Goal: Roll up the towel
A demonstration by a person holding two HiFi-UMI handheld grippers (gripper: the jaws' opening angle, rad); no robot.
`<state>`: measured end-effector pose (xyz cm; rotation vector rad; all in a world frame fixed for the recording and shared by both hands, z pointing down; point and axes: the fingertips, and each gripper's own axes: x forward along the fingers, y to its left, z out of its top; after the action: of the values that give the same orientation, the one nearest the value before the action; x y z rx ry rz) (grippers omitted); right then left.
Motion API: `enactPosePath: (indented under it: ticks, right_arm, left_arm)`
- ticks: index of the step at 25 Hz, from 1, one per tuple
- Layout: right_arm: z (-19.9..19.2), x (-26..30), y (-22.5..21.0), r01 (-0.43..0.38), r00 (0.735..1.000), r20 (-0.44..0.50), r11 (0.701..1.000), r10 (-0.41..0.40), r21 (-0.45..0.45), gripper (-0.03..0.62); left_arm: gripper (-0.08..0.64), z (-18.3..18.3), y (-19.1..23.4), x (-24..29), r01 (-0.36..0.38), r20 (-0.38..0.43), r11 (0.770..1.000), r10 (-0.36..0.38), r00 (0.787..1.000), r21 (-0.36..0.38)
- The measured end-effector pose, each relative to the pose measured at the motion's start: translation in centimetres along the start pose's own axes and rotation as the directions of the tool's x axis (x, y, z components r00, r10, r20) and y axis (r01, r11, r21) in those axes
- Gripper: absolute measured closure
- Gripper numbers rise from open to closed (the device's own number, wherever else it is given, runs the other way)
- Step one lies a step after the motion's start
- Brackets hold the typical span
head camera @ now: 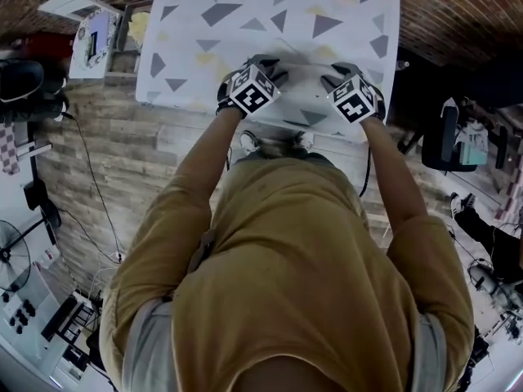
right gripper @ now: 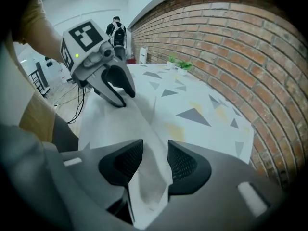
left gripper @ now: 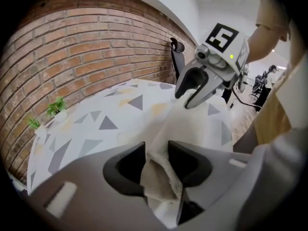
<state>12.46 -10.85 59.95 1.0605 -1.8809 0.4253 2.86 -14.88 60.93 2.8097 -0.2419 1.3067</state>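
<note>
The left tongs (left gripper: 156, 153) and right tongs (right gripper: 155, 154) each pinch a fold of the white towel (head camera: 304, 82) lying at the patterned worktop's (head camera: 245, 15) near edge; gripping both ends probably keeps the roll even.

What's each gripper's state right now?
Left gripper: closed, holding the towel.
Right gripper: closed, holding the towel too.

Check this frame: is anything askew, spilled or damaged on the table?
Nothing stands out. The towel lies at the near edge of the patterned table, its edge pinched by the left gripper and the right gripper. No spill or damage shows.
</note>
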Motion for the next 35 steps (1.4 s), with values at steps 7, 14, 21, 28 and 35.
enactPosePath:
  ticks: [7, 14, 21, 28, 35]
  right_arm:
    - [0.9, -2.2, 0.9, 0.04, 0.998, 0.051, 0.995, -0.036, -0.089, 0.451]
    - [-0.8, -0.1, 2.3, -0.001, 1.0, 0.026, 1.0, 0.002, -0.021, 0.451]
    - [-0.5, -0.5, 2.2, 0.012, 0.999, 0.031, 0.999, -0.01, -0.045, 0.451]
    - [-1.1, -2.0, 3.2, 0.071, 0.997, 0.054, 0.979, -0.061, -0.193, 0.451]
    - [-2.6, -1.3, 5.0, 0.017, 1.0, 0.002, 0.97, -0.017, -0.241, 0.449]
  left_arm:
    - [0.365, -0.4, 0.2, 0.0, -0.007, 0.013, 0.999, 0.008, 1.0, -0.04]
    - [0.365, 0.4, 0.6, -0.6, -0.014, 0.053, 0.995, 0.019, 0.998, -0.097]
    - [0.365, -0.3, 0.0, -4.2, -0.068, 0.09, 0.996, 0.073, 0.993, -0.065]
    - [0.365, -0.9, -4.9, -4.5, -0.082, 0.071, 0.965, 0.066, 0.995, 0.248]
    - [0.357, -1.6, -5.8, -1.4, -0.049, -0.02, 0.905, 0.063, 0.998, 0.423]
